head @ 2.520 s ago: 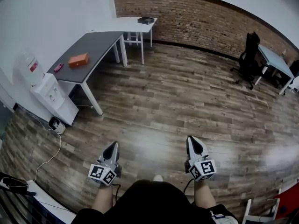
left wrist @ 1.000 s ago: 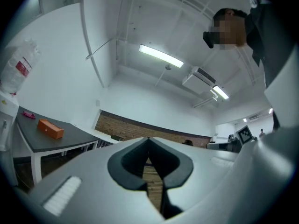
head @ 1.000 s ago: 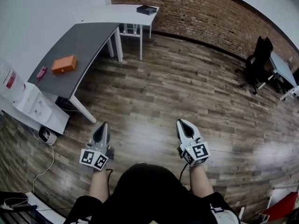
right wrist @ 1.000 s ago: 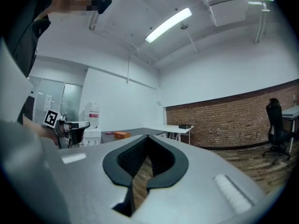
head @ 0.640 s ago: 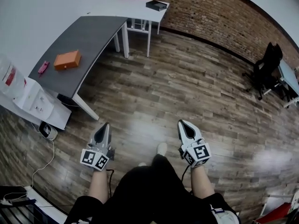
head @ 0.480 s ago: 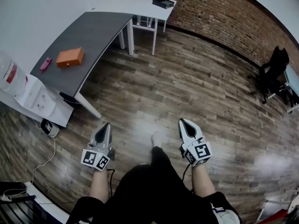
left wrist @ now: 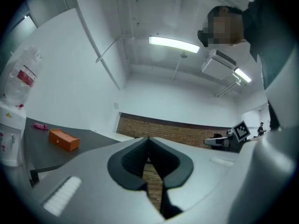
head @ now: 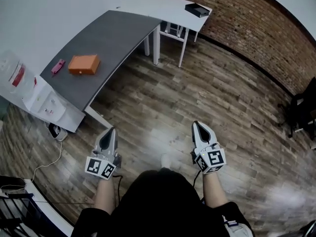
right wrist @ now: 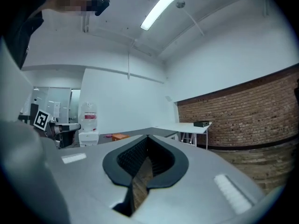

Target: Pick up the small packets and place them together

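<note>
An orange box (head: 84, 64) and a small pink packet (head: 58, 66) lie on the dark grey table (head: 116, 38) at the upper left of the head view. The same orange box (left wrist: 64, 139) and pink packet (left wrist: 40, 126) show at the left of the left gripper view. Both grippers hang over the wooden floor in front of the person, far from the table. My left gripper (head: 109, 132) is shut and holds nothing. My right gripper (head: 198, 126) is shut and holds nothing. The jaws meet at their tips in both gripper views.
A water dispenser (head: 29, 90) stands left of the grey table. A white table (head: 173, 9) with a black box (head: 197, 10) adjoins it by the brick wall. A black office chair (head: 301, 107) is at the far right. A cable (head: 54, 157) lies on the floor.
The head view has turned and drawn nearer the grey table, which now sits larger and more central. Both grippers stay shut and keep their places in front of the person.
</note>
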